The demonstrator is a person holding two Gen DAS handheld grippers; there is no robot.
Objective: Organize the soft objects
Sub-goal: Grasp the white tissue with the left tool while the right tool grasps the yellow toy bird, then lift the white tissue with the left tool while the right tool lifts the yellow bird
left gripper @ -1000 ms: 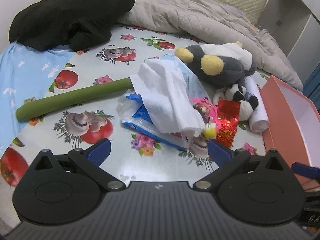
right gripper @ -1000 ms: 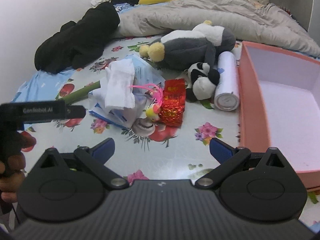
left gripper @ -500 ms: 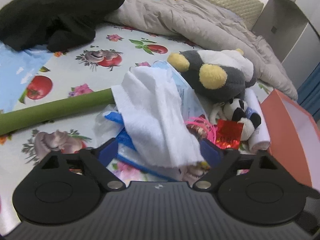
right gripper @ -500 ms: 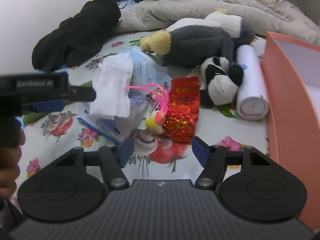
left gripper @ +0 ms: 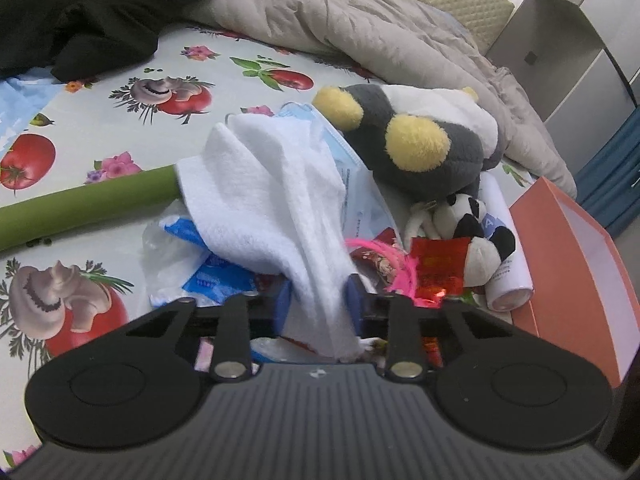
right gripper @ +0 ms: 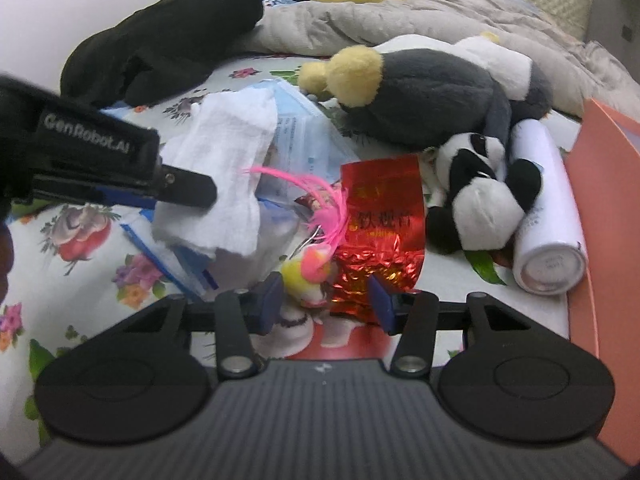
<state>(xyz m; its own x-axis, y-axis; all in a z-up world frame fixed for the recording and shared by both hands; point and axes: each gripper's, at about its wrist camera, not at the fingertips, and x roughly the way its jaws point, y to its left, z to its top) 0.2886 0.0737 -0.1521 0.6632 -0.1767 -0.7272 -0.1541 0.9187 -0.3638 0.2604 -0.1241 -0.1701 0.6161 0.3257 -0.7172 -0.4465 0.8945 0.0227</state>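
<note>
A white cloth (left gripper: 272, 196) lies on a pile of blue plastic packets (left gripper: 208, 276). My left gripper (left gripper: 318, 306) is closed on the cloth's lower end; it also shows in the right wrist view (right gripper: 120, 184) against the cloth (right gripper: 228, 160). My right gripper (right gripper: 326, 306) is partly open around a small yellow and pink feathered toy (right gripper: 310, 266), next to a red foil packet (right gripper: 380, 224). A grey penguin plush (right gripper: 432, 88) and a small panda plush (right gripper: 480, 196) lie behind.
An orange box (left gripper: 568, 264) stands at the right, with a white cylinder (right gripper: 548, 216) against it. A green tube (left gripper: 80, 204) lies at the left. A black garment (left gripper: 80, 12) and a grey quilt (left gripper: 360, 32) lie at the back.
Both grippers moved forward into the pile. The left jaws closed on the white cloth. The right jaws narrowed around the yellow and pink toy.
</note>
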